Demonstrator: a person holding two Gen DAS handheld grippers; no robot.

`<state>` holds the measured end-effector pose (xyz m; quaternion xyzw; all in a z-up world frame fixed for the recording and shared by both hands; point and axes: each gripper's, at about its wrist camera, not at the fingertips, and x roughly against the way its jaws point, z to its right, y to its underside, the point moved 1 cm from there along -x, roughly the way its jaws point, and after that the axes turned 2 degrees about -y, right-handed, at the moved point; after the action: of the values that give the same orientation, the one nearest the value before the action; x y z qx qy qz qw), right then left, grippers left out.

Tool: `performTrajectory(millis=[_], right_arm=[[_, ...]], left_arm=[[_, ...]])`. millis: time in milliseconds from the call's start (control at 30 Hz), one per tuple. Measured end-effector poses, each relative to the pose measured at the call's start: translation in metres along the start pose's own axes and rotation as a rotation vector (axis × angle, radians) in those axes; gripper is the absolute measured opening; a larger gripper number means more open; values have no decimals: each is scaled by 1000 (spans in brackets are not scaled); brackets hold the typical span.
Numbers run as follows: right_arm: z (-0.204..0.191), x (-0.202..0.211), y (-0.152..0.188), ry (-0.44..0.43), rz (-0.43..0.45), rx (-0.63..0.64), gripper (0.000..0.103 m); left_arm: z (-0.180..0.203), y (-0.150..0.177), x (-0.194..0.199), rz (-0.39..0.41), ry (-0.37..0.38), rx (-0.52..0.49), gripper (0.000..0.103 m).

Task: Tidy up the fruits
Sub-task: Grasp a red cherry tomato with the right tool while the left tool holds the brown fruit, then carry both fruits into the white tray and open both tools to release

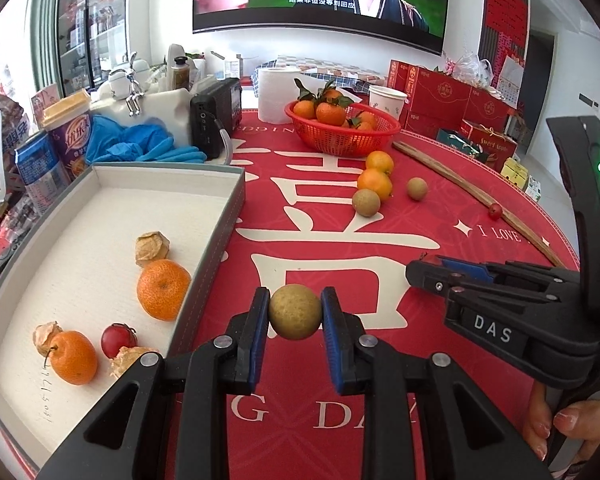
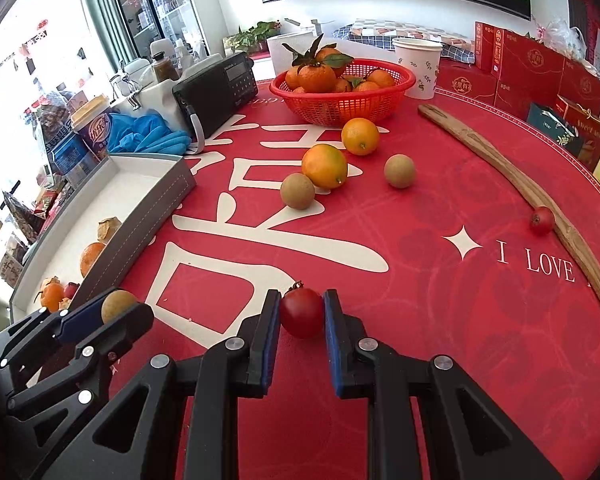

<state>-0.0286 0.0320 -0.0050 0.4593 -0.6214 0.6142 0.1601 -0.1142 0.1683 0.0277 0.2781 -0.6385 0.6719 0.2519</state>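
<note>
My left gripper (image 1: 295, 312) is shut on a round tan longan (image 1: 295, 312), just right of the grey tray (image 1: 204, 264). The tray holds two mandarins (image 1: 163, 295), a red cherry tomato (image 1: 116, 340) and several husked physalis (image 1: 152, 247). My right gripper (image 2: 302, 314) is shut on a red cherry tomato (image 2: 302, 313) over the red tablecloth. The left gripper with its longan (image 2: 118, 306) shows at lower left in the right wrist view. Loose on the cloth lie two oranges (image 2: 324, 166), two longans (image 2: 297, 191) and a small red fruit (image 2: 542, 220).
A red basket (image 2: 340, 108) of mandarins stands at the back. A wooden stick (image 2: 512, 176) lies along the right. A black radio (image 2: 216, 92), blue gloves (image 2: 148, 134), a paper cup (image 2: 418, 66) and red boxes (image 2: 532, 68) ring the table.
</note>
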Motion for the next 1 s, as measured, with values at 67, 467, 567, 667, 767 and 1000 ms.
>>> performTrajectory(millis=[67,467,567,667,767,1000], right_arm=[[-1,0,0,-5,2,2,22],[-22,2,-11,-35,21,28,22],[-38,2,-15,-38,27,62,22],[-58,-1,-23,-65,26,89,22],[-80,-5,-33,-103,18,121,22],[-123,-18,-43,-183,-3,170,22]], left_arm=[[-4,-3,3,17,-15,5,28],[-49,-17,21,78,-73,96,28],[-68,-19,21,82,-105,134,28],[-88,-20,16,68,-134,177,28],[-107,-16,12,39,-144,229,28],[-146,-6,7,0,-214,313,28]])
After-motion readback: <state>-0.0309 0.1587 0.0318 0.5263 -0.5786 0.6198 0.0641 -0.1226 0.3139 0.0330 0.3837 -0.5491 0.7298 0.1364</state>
